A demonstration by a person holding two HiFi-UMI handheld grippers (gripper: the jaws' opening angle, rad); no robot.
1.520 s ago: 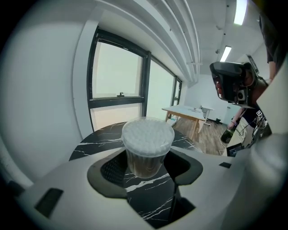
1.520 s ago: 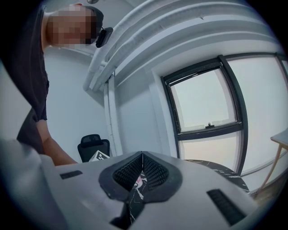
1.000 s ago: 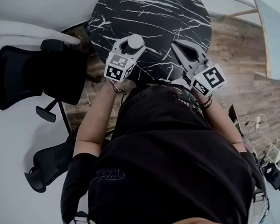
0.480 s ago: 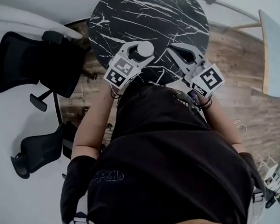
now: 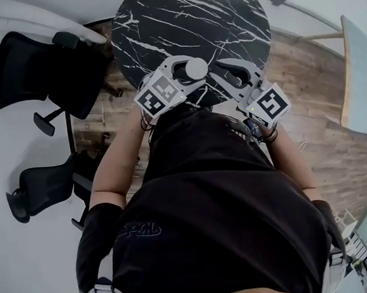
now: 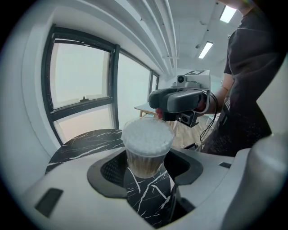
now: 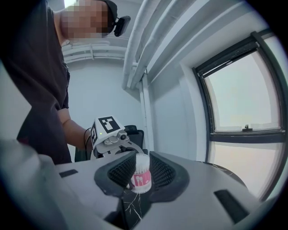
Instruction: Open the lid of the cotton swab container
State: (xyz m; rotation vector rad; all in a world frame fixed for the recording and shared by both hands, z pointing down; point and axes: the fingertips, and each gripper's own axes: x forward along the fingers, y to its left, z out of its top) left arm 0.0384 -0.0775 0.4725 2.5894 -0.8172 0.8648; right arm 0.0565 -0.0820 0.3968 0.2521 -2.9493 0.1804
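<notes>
A small clear cotton swab container point(image 5: 197, 69), packed with white-tipped swabs and bearing a pink label point(image 7: 141, 179), hangs over the near edge of the black marble table point(image 5: 185, 15). My left gripper point(image 5: 191, 63) is shut on its body, and in the left gripper view the tub point(image 6: 147, 150) sits upright between the jaws. My right gripper point(image 5: 223, 74) is close at the container's right and points at it. Its jaws are opening. In the right gripper view the tub shows in the gap of the right gripper point(image 7: 140, 167), and the pads do not press it.
Two black office chairs point(image 5: 30, 67) point(image 5: 37, 187) stand left of the round table on a white floor. Wooden flooring lies to the right, with a pale table edge point(image 5: 358, 63) at the far right. The person's dark shirt fills the lower head view.
Both grippers have come closer together: the right one moved left toward the container, and the left one shifted slightly right with the container in it. The head camera also shifted.
</notes>
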